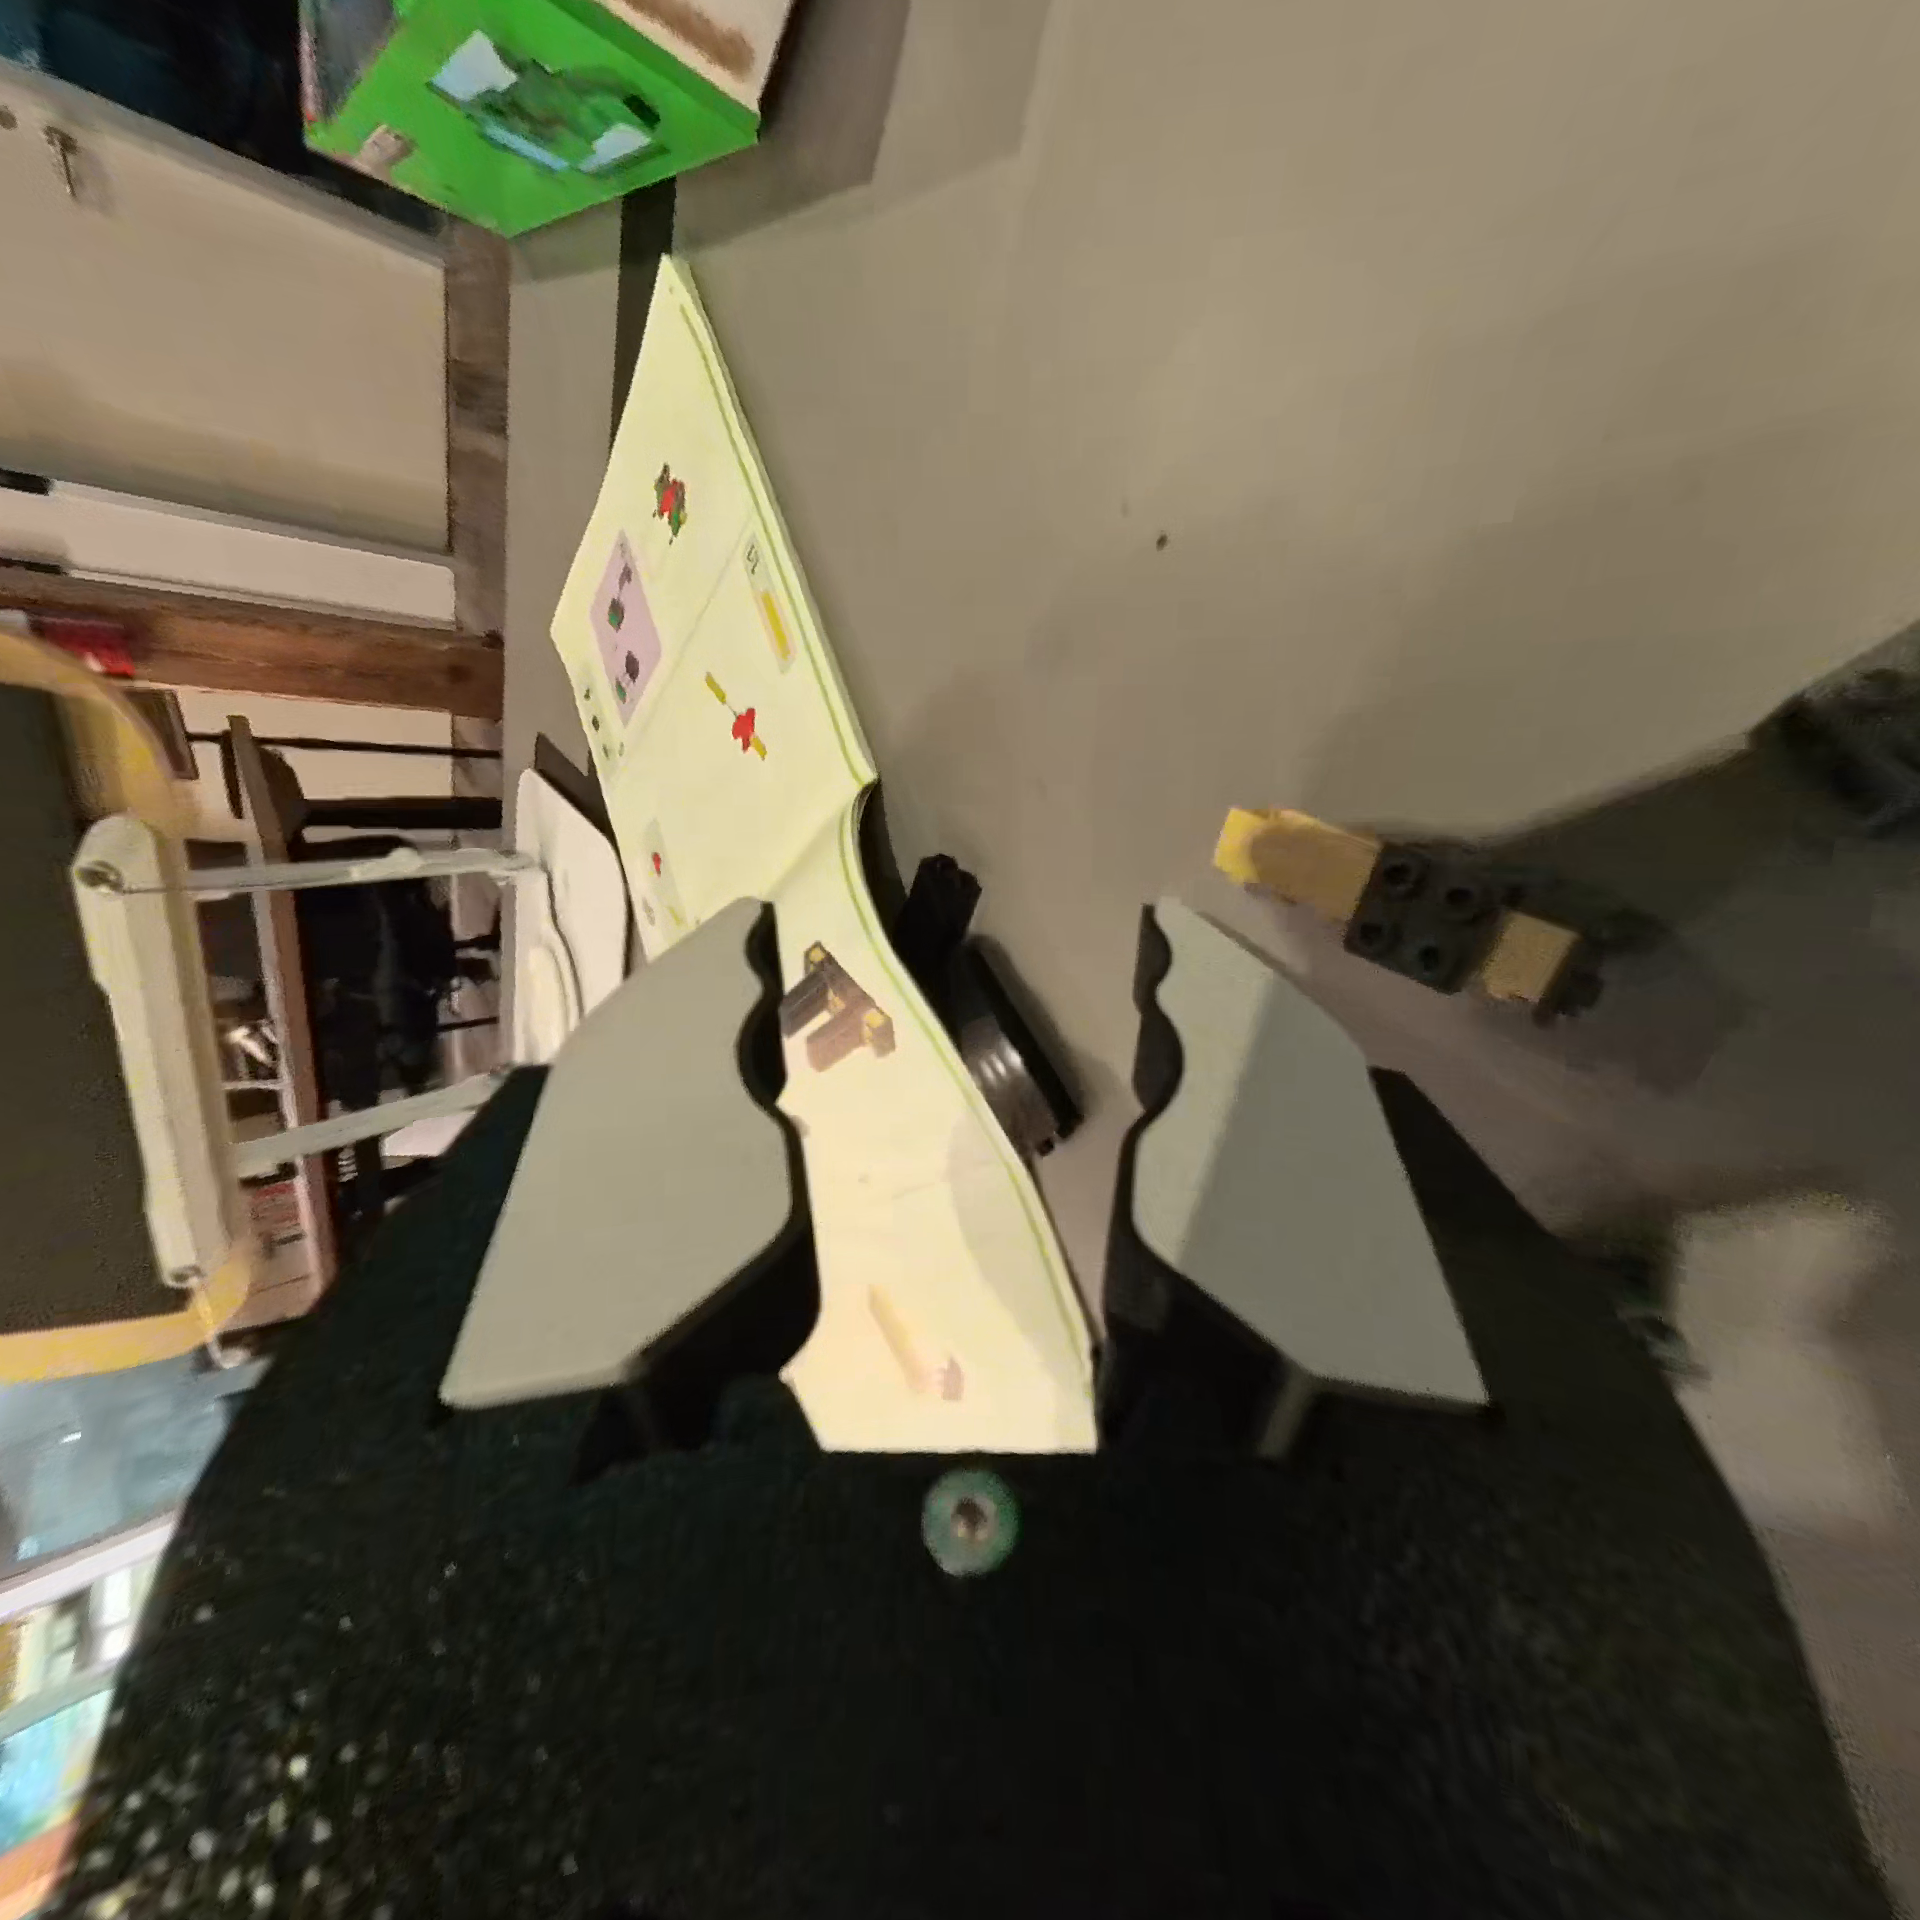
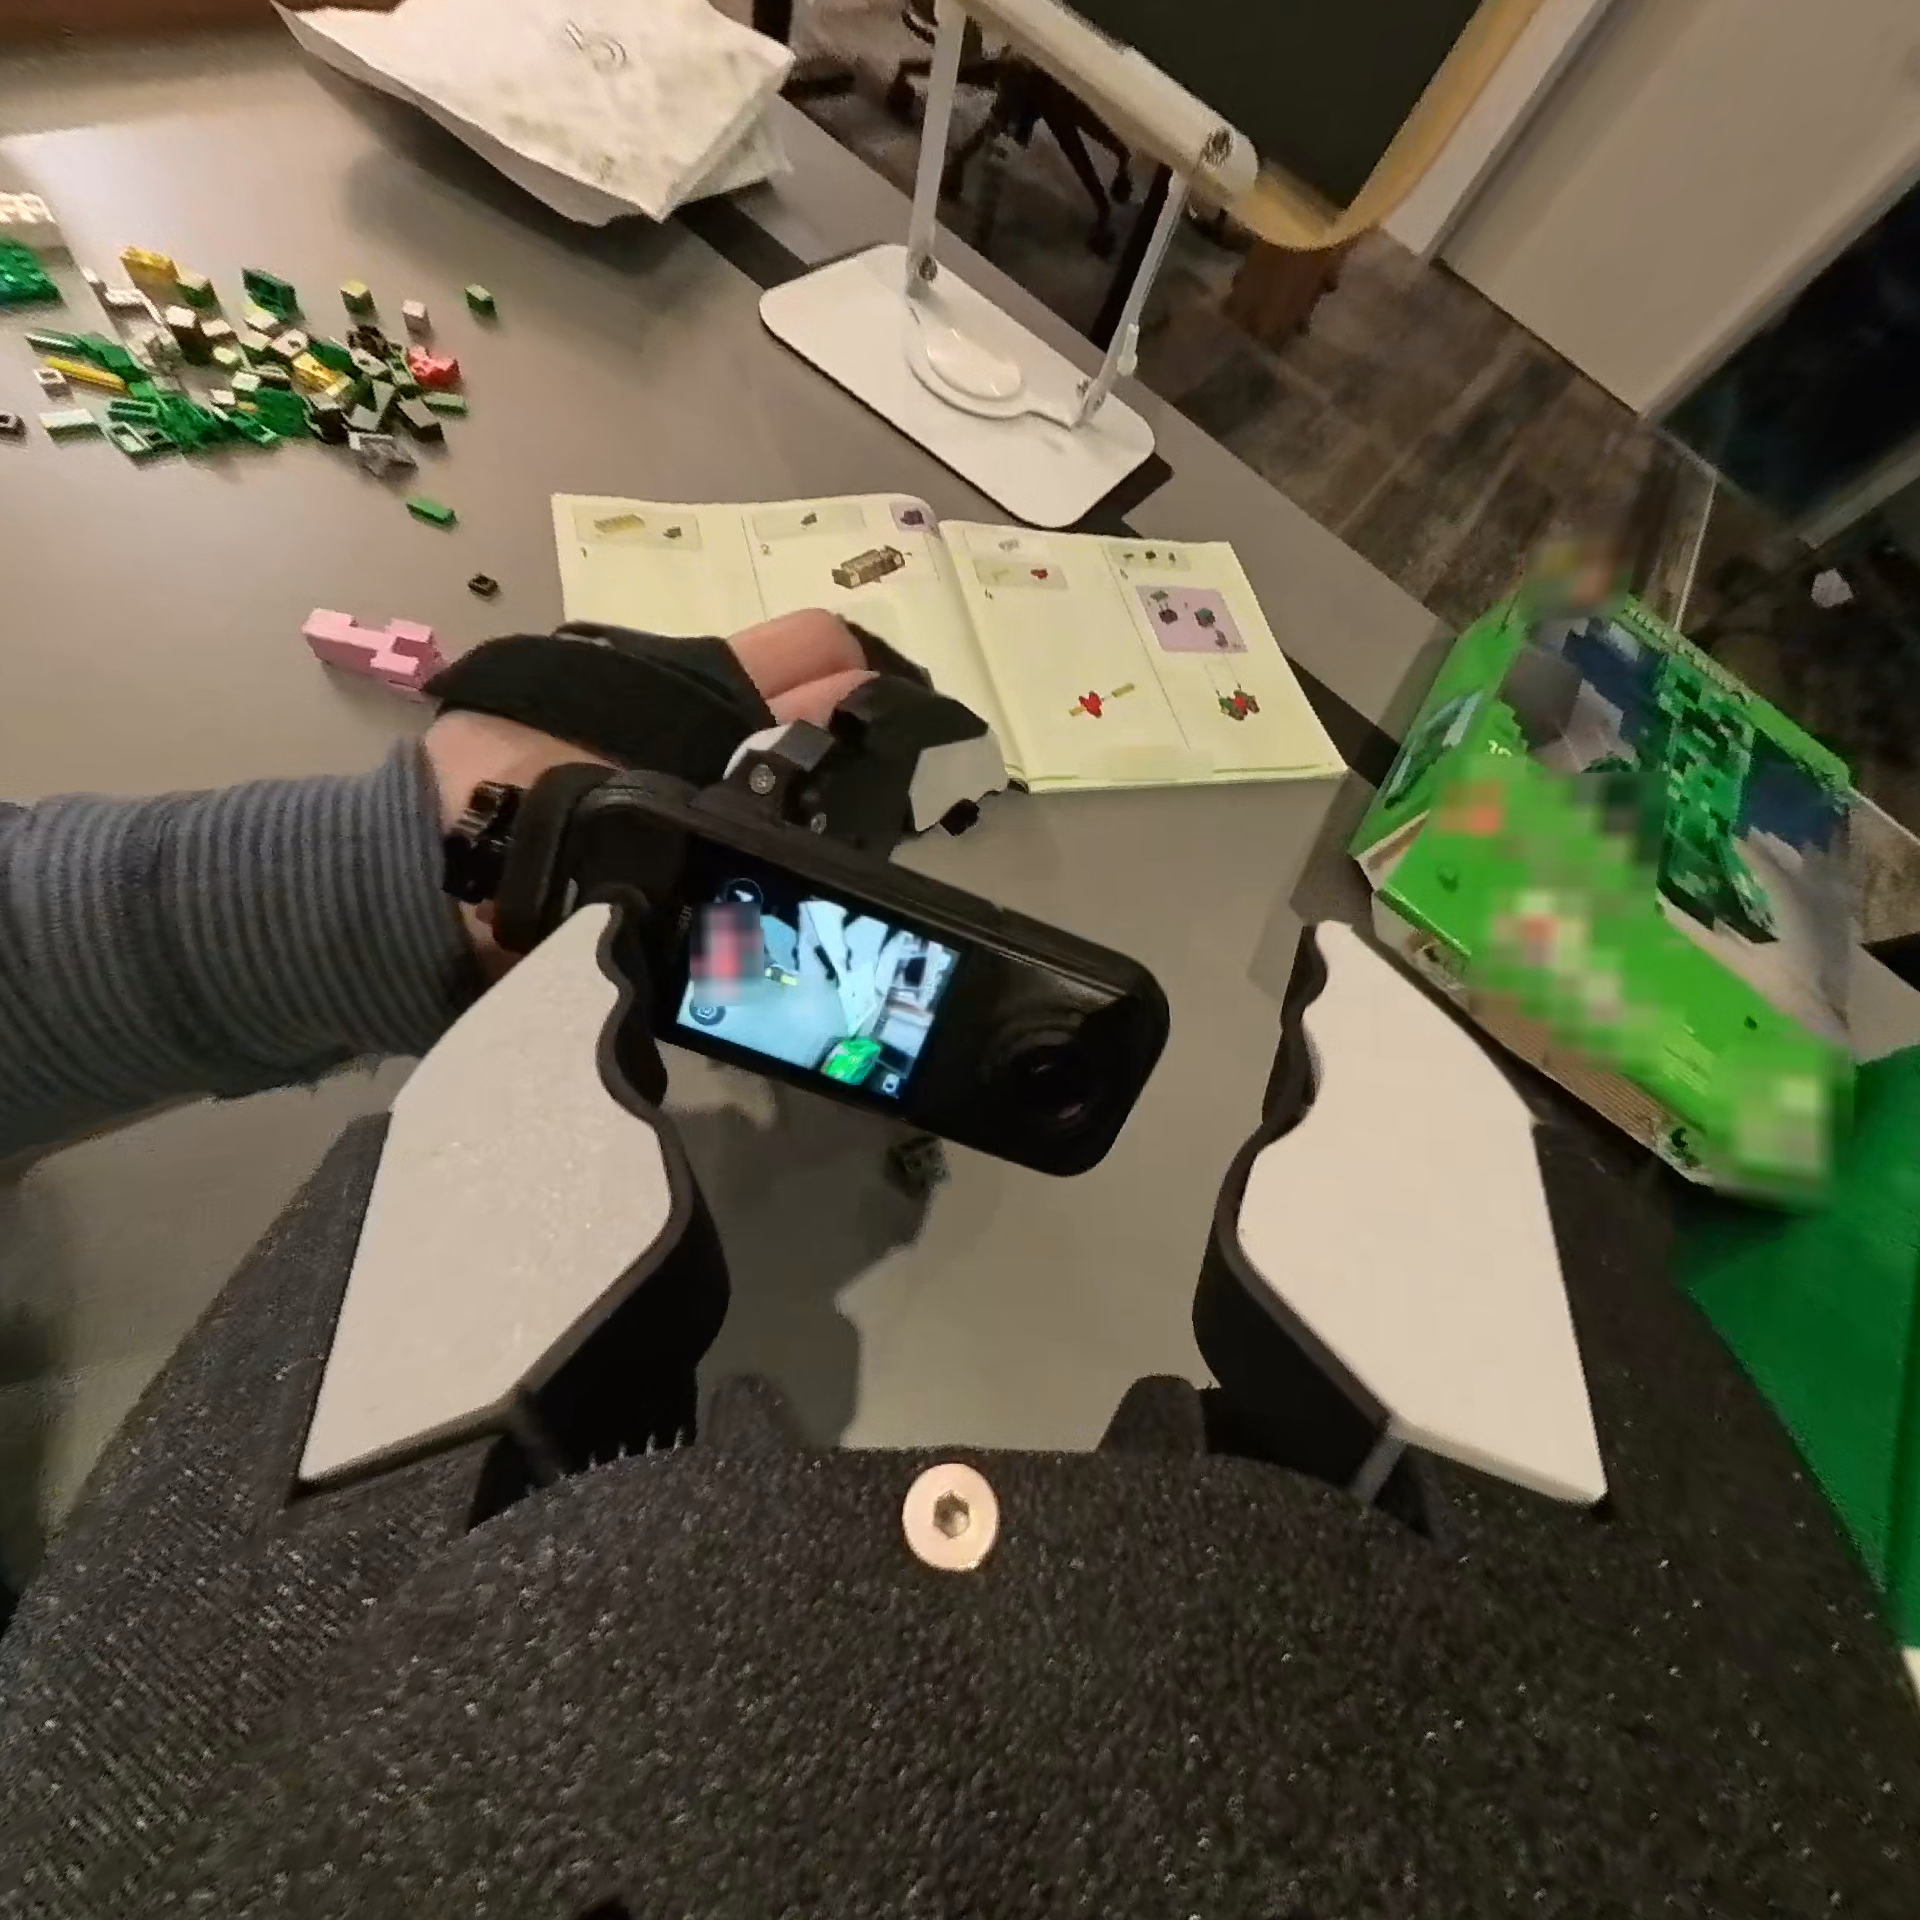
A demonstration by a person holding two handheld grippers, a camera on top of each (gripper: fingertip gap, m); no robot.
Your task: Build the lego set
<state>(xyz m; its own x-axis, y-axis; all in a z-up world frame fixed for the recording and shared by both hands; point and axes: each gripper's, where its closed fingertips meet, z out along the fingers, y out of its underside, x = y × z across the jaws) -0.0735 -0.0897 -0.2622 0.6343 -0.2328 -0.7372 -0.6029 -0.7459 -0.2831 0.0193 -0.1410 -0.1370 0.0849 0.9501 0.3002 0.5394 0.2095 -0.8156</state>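
My left gripper (image 1: 956,925) is open and empty, turned on its side above the open instruction booklet (image 1: 707,644). A tan and black brick assembly (image 1: 1392,914) lies on the grey table to its right, apart from the fingers. In the right wrist view the left gripper (image 2: 961,795) hovers at the booklet's (image 2: 1039,623) near left corner, held by a gloved hand. My right gripper (image 2: 961,935) is open and empty, above the table behind the left gripper's camera. A small dark piece (image 2: 914,1153) lies on the table under that camera.
A pile of loose bricks (image 2: 239,364) lies at the far left, with a pink assembly (image 2: 369,644) nearer. The green set box (image 2: 1621,894) stands at the right above a green baseplate (image 2: 1808,1299). A white lamp base (image 2: 966,395) and a paper bag (image 2: 561,94) sit at the back. Left tips to right tips: about 15 centimeters.
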